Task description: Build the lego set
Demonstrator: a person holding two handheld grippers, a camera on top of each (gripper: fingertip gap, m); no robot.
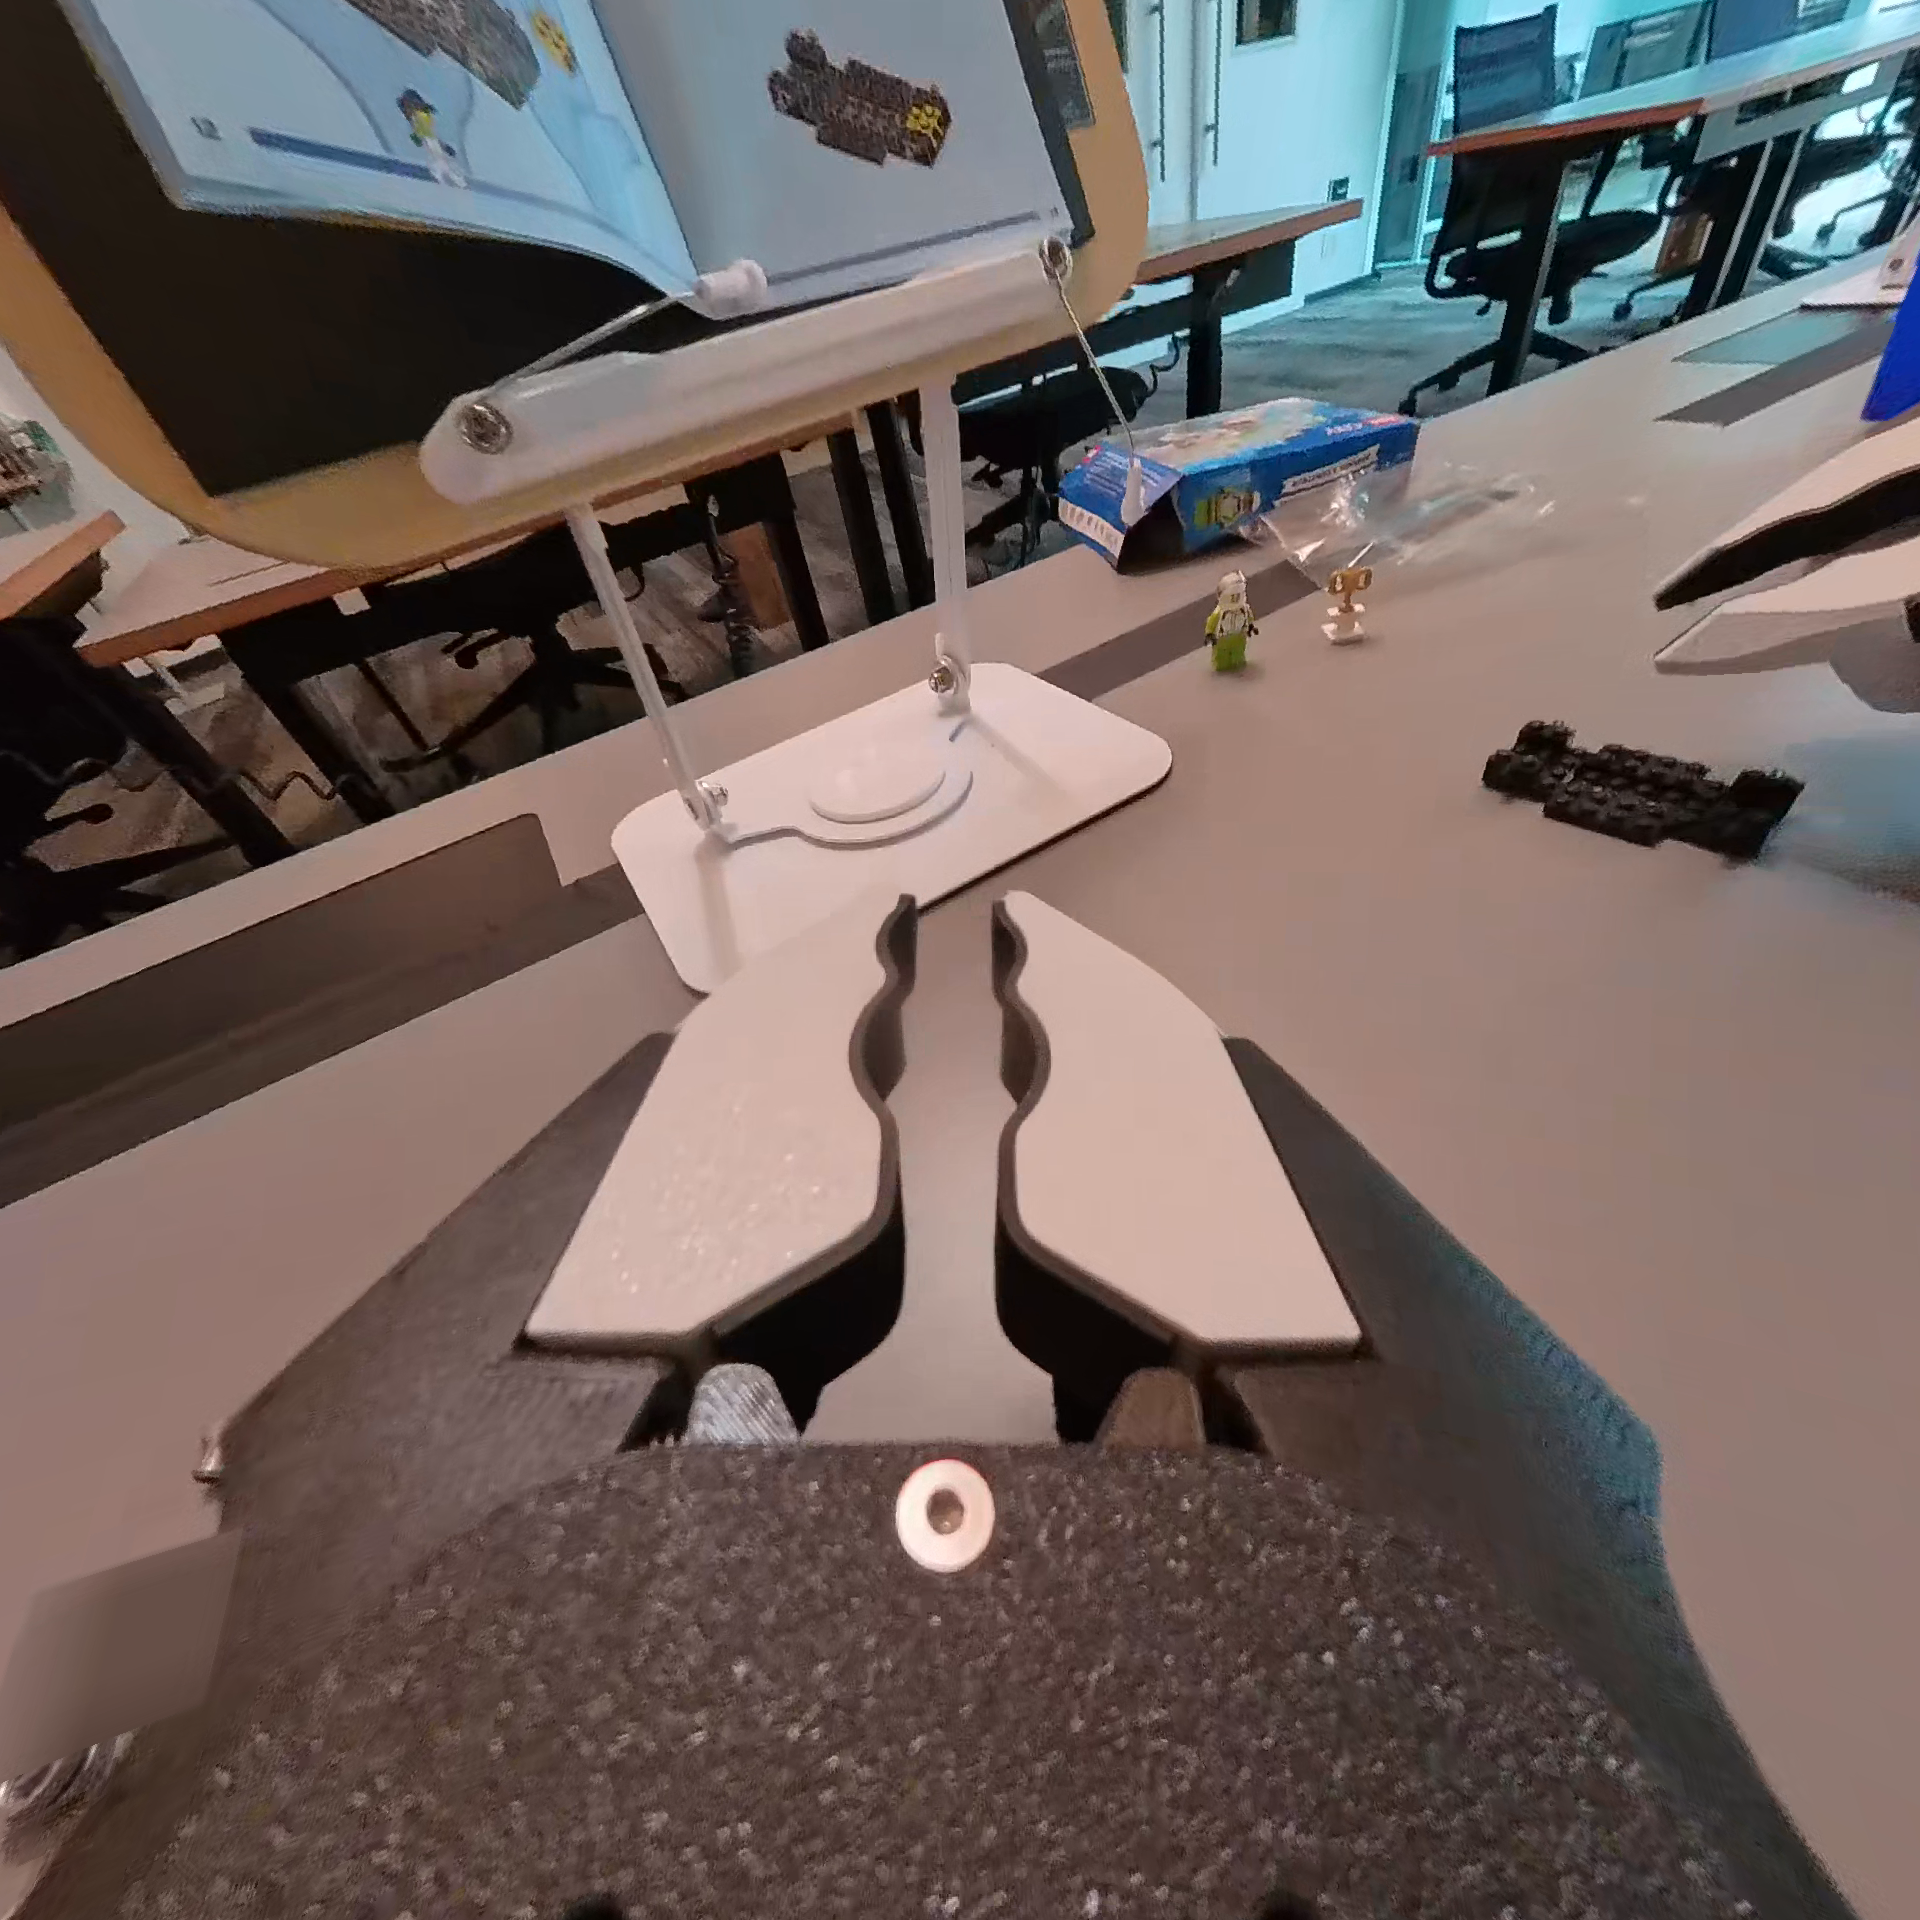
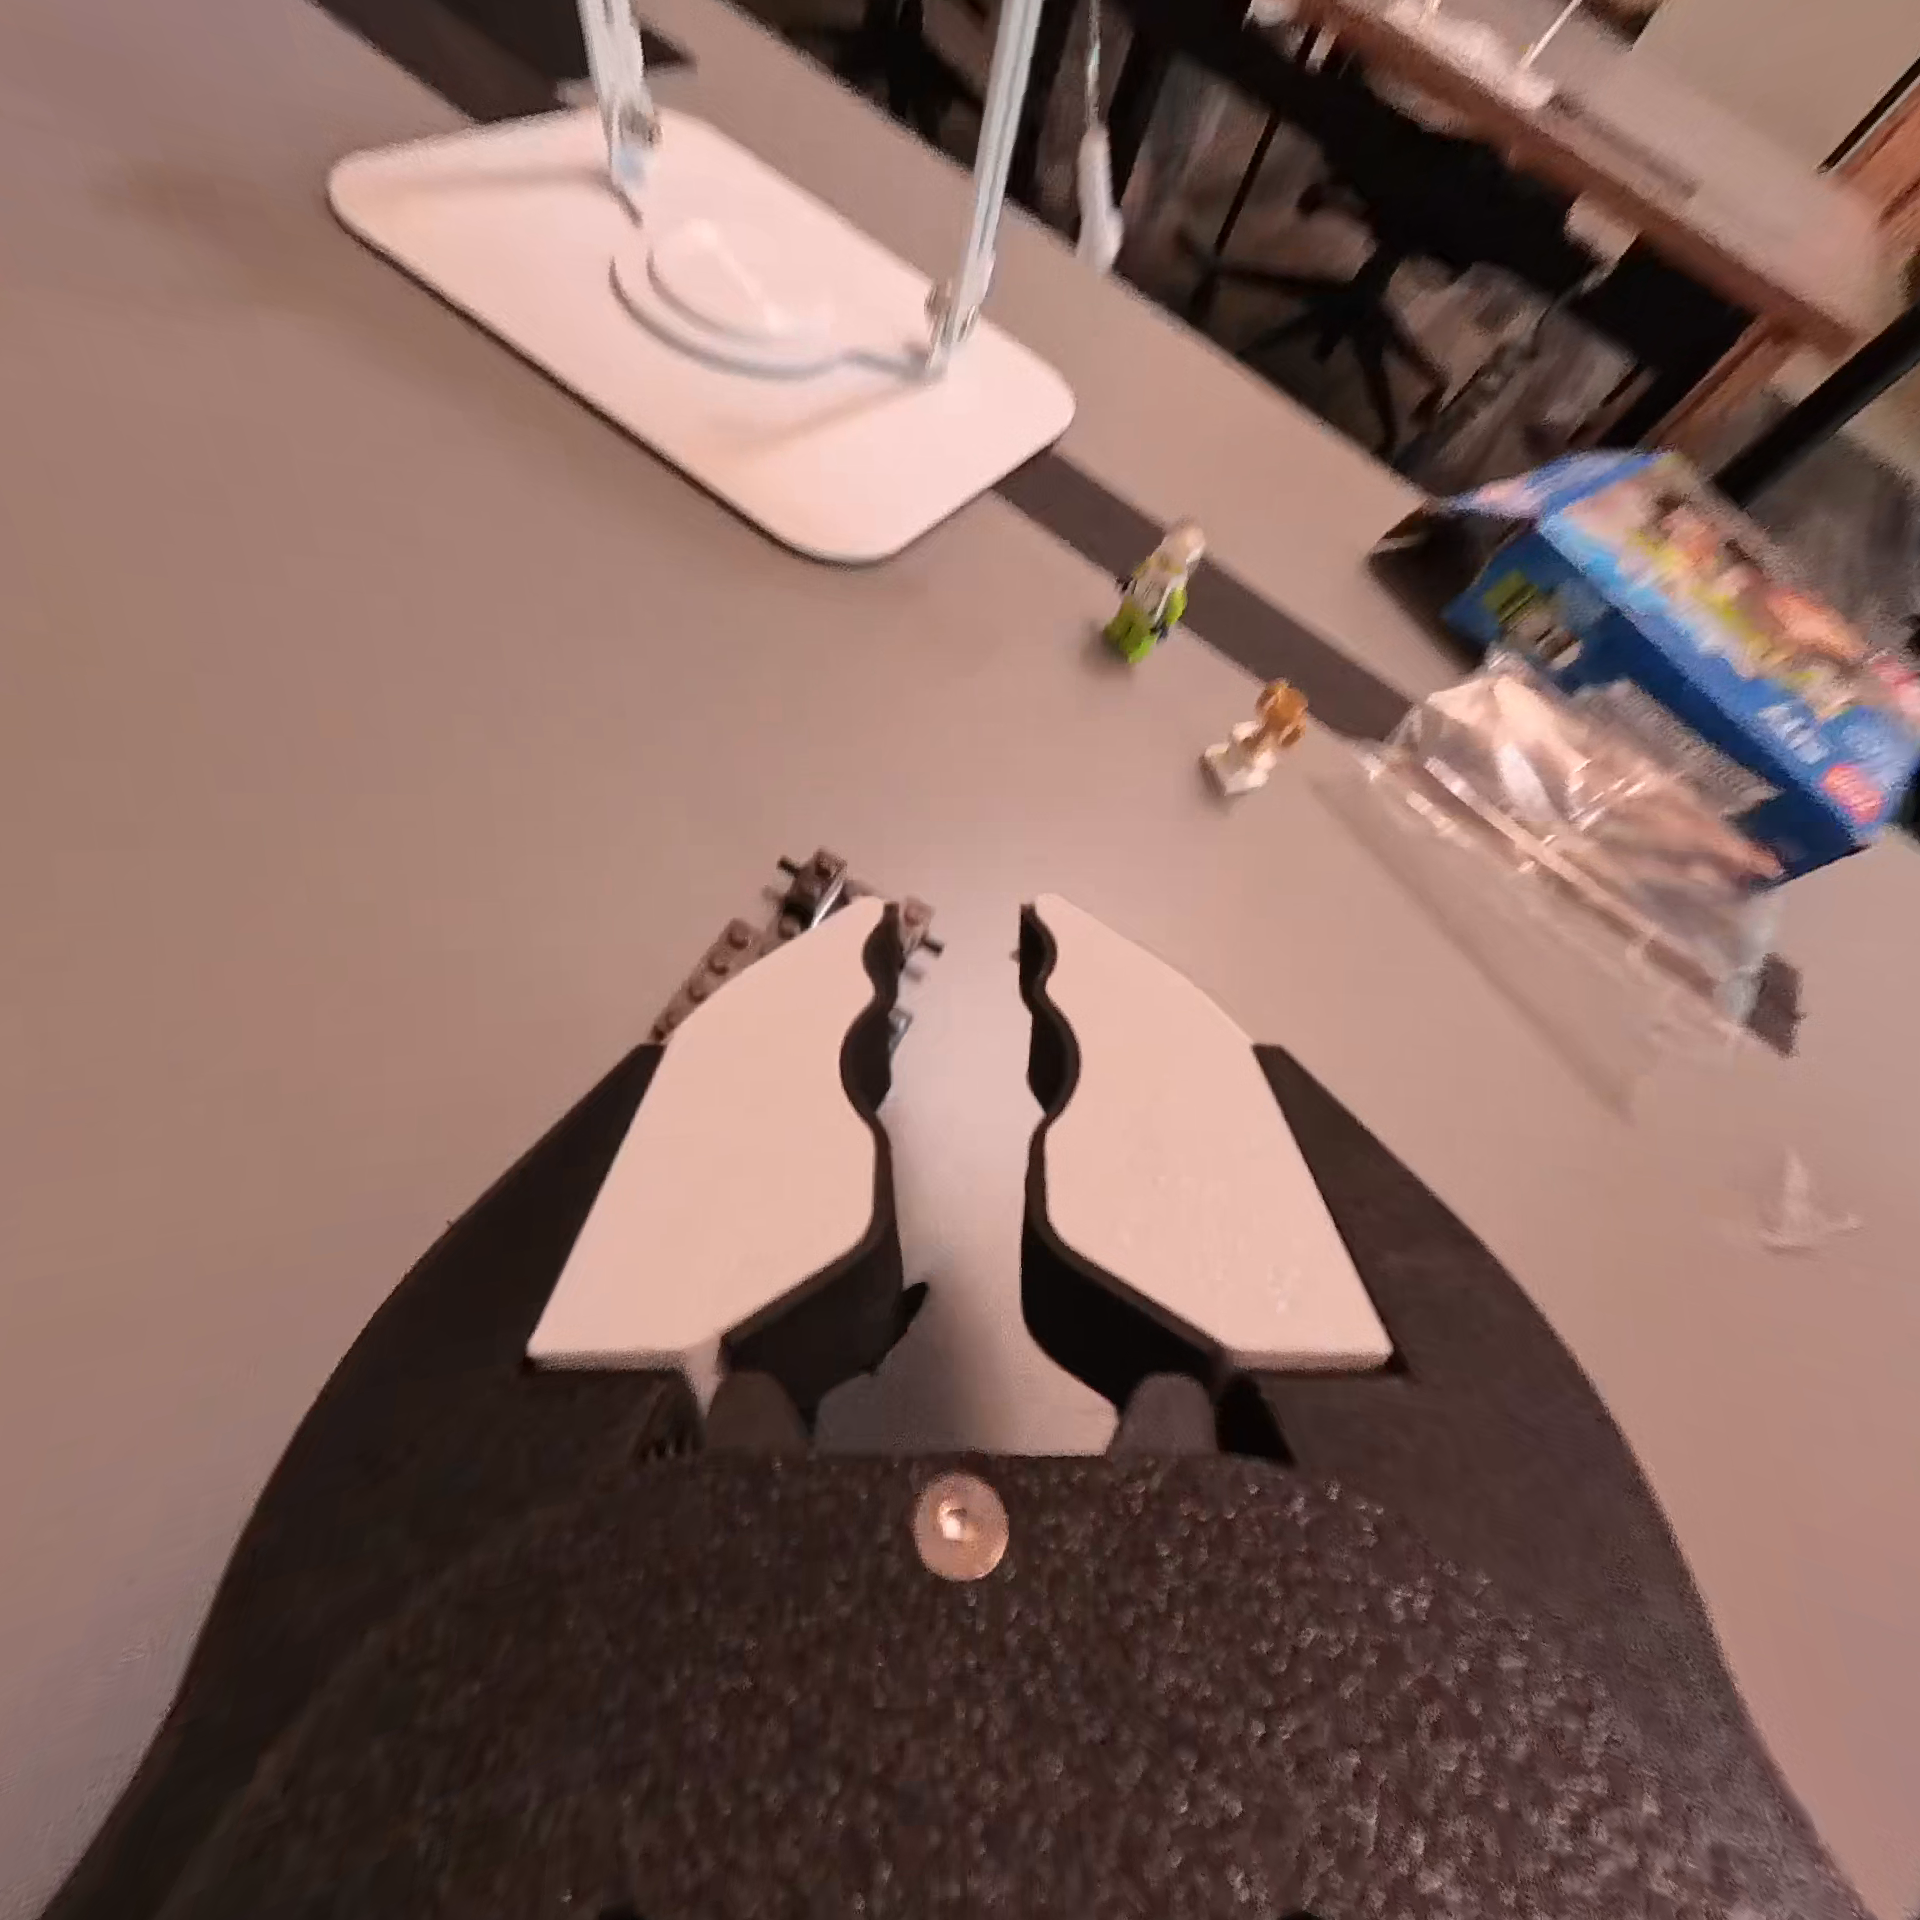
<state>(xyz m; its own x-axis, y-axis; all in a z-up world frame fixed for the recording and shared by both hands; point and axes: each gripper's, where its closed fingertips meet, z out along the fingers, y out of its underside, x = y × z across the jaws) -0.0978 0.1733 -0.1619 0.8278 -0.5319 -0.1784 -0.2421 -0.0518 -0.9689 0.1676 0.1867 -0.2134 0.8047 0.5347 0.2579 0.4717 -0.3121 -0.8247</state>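
Both grippers carry nothing: left gripper [image 1: 953, 914] and right gripper [image 2: 961, 920] have fingers spread. At mid-right the black lego base [image 1: 1642, 800] lies flat on the table [image 1: 1351, 1091], probably for adding pieces; the instruction booklet [image 1: 644, 135] is propped upper left, readable.

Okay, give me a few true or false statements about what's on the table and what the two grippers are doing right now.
1. The left gripper holds a brick. False: it is open and empty.
2. The green-legged figure stands upright. True.
3. The black brick assembly lies on the stand's white base. False: it lies on the table, apart from it.
4. The blue box lies beyond the figure. True.
5. Small grey pieces lie by the right gripper. True.
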